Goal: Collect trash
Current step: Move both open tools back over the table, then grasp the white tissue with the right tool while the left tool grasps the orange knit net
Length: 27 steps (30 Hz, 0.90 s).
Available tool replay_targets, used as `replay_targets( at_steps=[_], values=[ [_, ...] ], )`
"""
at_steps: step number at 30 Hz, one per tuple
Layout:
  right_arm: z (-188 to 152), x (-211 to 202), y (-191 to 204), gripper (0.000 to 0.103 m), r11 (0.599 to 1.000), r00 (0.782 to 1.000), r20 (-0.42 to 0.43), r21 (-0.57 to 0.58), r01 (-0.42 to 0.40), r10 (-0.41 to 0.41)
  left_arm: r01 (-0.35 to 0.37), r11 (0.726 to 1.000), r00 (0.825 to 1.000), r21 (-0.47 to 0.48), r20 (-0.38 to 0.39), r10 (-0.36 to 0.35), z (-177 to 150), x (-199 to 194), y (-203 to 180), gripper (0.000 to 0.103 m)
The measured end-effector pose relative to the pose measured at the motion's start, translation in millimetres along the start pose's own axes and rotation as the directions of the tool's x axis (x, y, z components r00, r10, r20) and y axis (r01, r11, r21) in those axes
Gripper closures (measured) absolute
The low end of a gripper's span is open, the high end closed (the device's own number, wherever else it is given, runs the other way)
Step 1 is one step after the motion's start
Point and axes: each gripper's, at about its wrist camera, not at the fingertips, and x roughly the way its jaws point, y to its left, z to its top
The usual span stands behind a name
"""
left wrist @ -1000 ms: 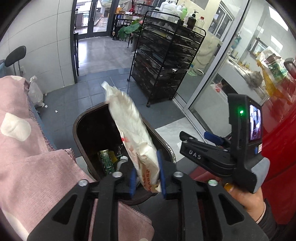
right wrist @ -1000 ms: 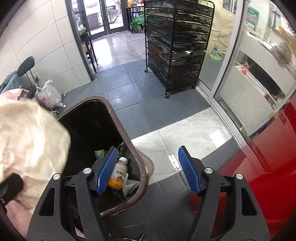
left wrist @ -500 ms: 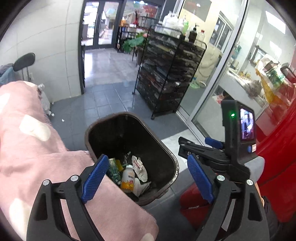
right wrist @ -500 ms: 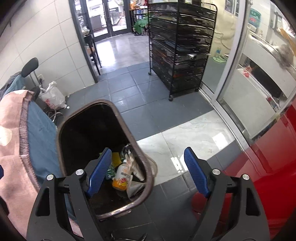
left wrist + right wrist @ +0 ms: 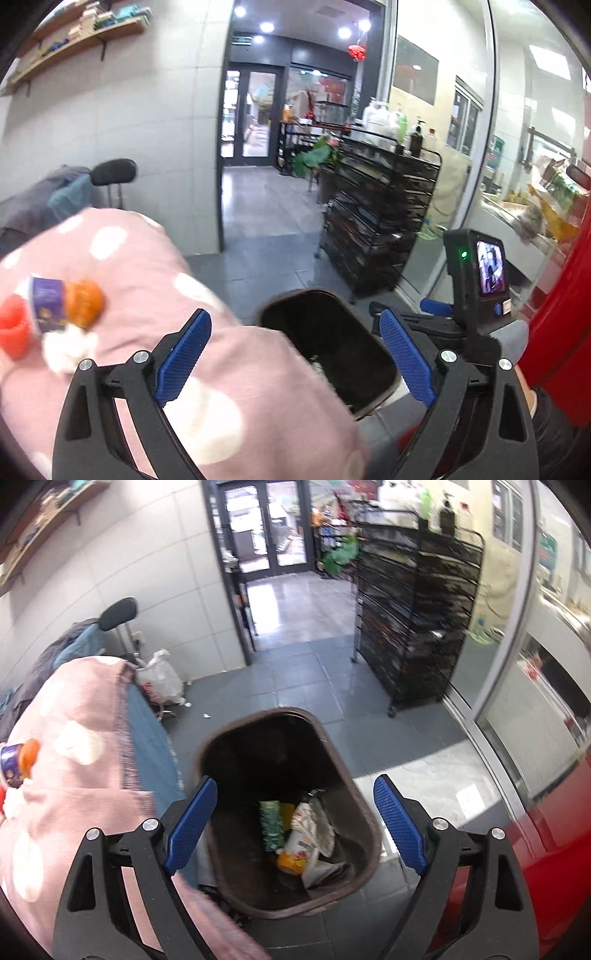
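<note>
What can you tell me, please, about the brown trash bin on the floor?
The brown trash bin looks like plastic, a rounded rectangle with a lipped rim and dark inside. It stands upright and lidless on the grey tiled floor, beside the pink spotted blanket. At its bottom lie a bottle, a green wrapper and crumpled paper.

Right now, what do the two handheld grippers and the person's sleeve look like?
Both the left gripper and the right gripper have black angular frames, silver bolts and ribbed blue pads. The right one carries a black camera unit with a green light and small screen. The sleeve looks dark.
</note>
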Motion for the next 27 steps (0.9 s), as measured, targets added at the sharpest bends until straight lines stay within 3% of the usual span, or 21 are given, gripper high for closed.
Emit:
replay_targets(
  at_steps=[5, 10, 16, 19, 23, 27],
  values=[
    [5, -19, 42, 0.017, 0.994, 0.996, 0.035, -0.080, -0.078, 0.081, -0.069, 0.996, 0.997, -0.048, 0.024, 0.070, -2, -23, 35, 0.012],
    [9, -32, 89, 0.015, 0.972, 0.982, 0.025, -0.151, -0.180, 0.186, -0.173, 0.978, 0.983, -0.120, 0.036, 0.178, -9, -47, 78, 0.011],
    [4, -42, 158, 0.015, 0.912, 0.946, -0.040, -0.257, -0.320, 0.321, -0.321, 0.916, 0.945, -0.239, -0.019, 0.326, -36, -76, 147, 0.011],
    [-3, -48, 200, 0.015, 0.860, 0.913, -0.101, -0.309, -0.406, 0.395, -0.404, 0.870, 0.912, -0.281, -0.049, 0.407, -49, -93, 179, 0.011],
    [-11, -52, 243, 0.015, 0.807, 0.885, -0.151, -0.365, -0.464, 0.440, -0.478, 0.822, 0.875, -0.310, -0.089, 0.475, -62, -110, 210, 0.011],
    [-24, -51, 284, 0.015, 0.754, 0.877, -0.205, -0.450, -0.479, 0.435, -0.503, 0.805, 0.862, -0.315, -0.114, 0.494, -70, -120, 232, 0.011]
  ],
)
